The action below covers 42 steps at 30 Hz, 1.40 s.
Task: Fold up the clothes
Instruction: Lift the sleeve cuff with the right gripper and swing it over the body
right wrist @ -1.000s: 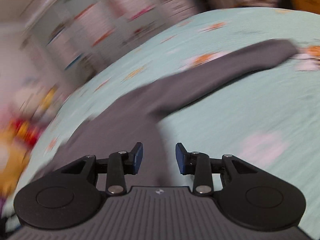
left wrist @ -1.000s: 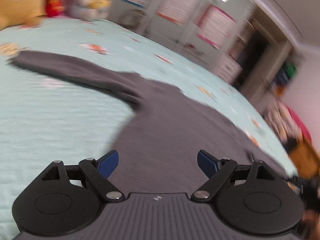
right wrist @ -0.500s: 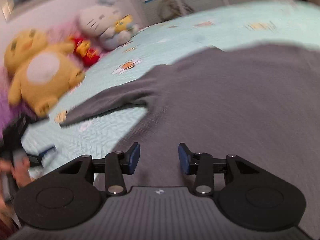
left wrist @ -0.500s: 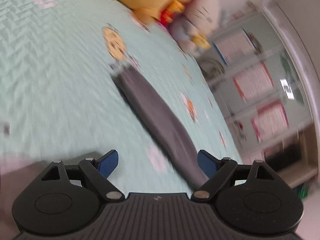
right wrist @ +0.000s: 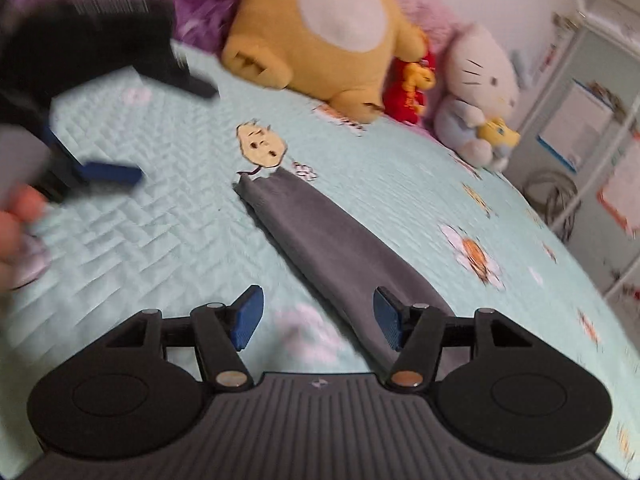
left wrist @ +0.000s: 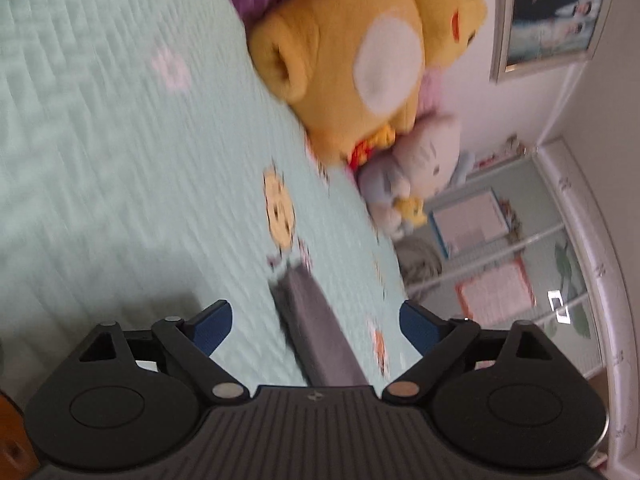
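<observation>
Grey sleeve point(right wrist: 320, 236) flat on quilt point(right wrist: 160, 240); plush toys point(right wrist: 320, 28) beyond cuff; both tools point(left wrist: 316, 320) point(right wrist: 318, 316) agape, empty.

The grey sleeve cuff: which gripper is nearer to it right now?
Left, I judge. The left gripper hangs open just short of the grey sleeve cuff. The right gripper, also open, sits farther down the sleeve toward the body. Neither touches it.
</observation>
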Motion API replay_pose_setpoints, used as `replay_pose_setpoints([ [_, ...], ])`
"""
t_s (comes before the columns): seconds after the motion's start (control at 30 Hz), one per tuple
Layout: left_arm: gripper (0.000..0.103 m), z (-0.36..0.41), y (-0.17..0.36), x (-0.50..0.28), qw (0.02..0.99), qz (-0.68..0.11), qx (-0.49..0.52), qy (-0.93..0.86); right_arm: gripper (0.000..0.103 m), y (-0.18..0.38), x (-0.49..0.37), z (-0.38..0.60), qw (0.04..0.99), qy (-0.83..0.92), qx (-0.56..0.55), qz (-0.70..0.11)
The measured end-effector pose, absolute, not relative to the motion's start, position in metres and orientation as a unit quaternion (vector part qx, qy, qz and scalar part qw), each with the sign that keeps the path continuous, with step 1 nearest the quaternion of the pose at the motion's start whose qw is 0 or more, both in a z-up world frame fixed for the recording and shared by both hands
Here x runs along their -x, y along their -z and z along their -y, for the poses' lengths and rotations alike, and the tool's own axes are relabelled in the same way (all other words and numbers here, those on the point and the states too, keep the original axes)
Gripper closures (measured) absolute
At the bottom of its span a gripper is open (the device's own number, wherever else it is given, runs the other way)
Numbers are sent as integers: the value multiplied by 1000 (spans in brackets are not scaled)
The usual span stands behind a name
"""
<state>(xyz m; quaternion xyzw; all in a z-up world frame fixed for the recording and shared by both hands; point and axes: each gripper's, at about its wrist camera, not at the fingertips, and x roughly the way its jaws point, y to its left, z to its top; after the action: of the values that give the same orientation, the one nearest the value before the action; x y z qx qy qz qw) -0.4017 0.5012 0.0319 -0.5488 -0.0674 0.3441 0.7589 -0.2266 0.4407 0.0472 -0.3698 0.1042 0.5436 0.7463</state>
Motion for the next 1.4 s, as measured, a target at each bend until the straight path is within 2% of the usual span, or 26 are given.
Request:
replay_pose_setpoints([
  [0.17, 8, -501, -33, 420, 747, 91, 547, -367, 41, -20, 238, -492, 729, -530, 427, -76],
  [0.3, 8, -500, -32, 420, 744, 97, 533, -392, 38, -3, 254, -520, 722, -512, 466, -9],
  [0.43, 8, -506, -33, 413, 738, 104, 519, -418, 38, 0, 251, -542, 719, -511, 471, 16],
  [0.47, 8, -508, -33, 412, 737, 104, 518, -422, 44, -2, 247, -547, 723, -510, 465, 7],
  [0.5, 8, -509, -33, 411, 738, 102, 515, -425, 76, -7, 241, -548, 732, -508, 455, -7],
  [0.53, 8, -510, -34, 409, 740, 99, 509, -427, 101, -12, 235, -550, 740, -505, 444, -22],
  [0.63, 8, -511, -38, 402, 749, 87, 491, -435, 98, -49, 213, -526, 798, -495, 341, -51],
  [0.7, 8, -506, -44, 396, 765, 81, 474, -428, 98, -93, 183, -481, 849, -476, 213, -85],
  [0.87, 8, -476, -64, 370, 838, 54, 387, -381, 98, -177, 105, -280, 915, -355, -134, -136],
  [0.97, 8, -445, -77, 348, 888, 22, 330, -318, 98, -180, 74, -154, 920, -267, -252, -138],
  [1.13, 8, -382, -93, 308, 946, -41, 263, -188, 98, -123, 42, -43, 920, -194, -276, -198],
  [1.27, 8, -327, -97, 279, 971, -110, 176, -122, 98, -83, 33, -11, 927, -169, -251, -223],
  [1.4, 8, -286, -98, 249, 979, -168, 75, -88, 98, -72, 16, 2, 922, -176, -256, -232],
])
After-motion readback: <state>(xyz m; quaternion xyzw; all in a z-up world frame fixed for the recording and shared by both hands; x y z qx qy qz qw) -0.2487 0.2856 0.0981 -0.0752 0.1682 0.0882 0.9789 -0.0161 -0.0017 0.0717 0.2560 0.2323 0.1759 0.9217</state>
